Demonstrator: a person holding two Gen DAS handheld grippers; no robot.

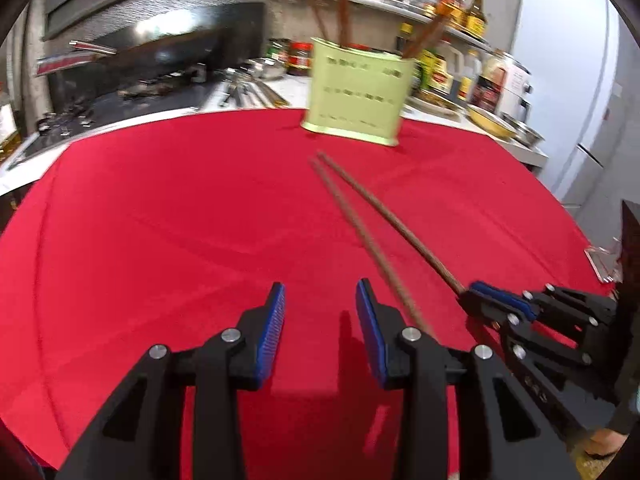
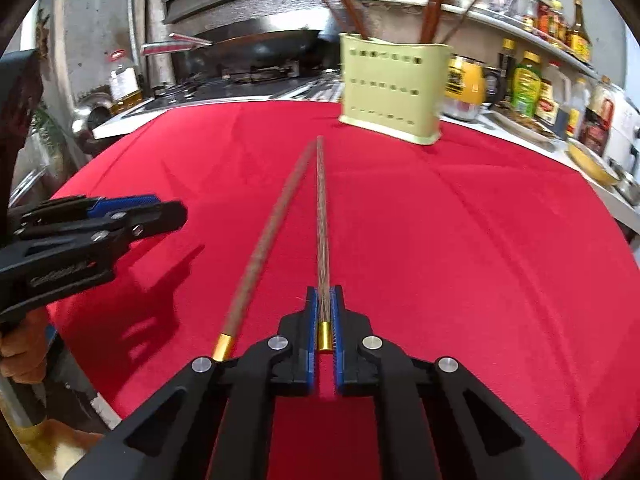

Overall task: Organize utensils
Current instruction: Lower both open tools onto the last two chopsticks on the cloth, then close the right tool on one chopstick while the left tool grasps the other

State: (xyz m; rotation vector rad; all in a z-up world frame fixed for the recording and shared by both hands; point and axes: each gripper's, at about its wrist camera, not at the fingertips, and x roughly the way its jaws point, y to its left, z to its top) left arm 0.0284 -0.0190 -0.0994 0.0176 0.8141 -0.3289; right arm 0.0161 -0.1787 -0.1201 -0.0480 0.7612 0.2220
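Our right gripper (image 2: 325, 320) is clamped on the gold-capped end of one chopstick (image 2: 321, 216), its shaft running forward over the red cloth (image 2: 460, 240) toward the green holder (image 2: 394, 94). Our left gripper (image 1: 320, 320) hangs with its jaws wide and nothing between them. A second chopstick (image 2: 264, 240) lies loose just to the left of the held one, their far tips nearly meeting; whether they touch we cannot tell through the blur. The holder stands upright at the far edge of the cloth with several chopsticks already sticking out of it. We judge we are mid-pickup, with two sticks left to stow. Next we must lift the held stick, tip it upright, and lower it into the holder's open top without knocking the holder.
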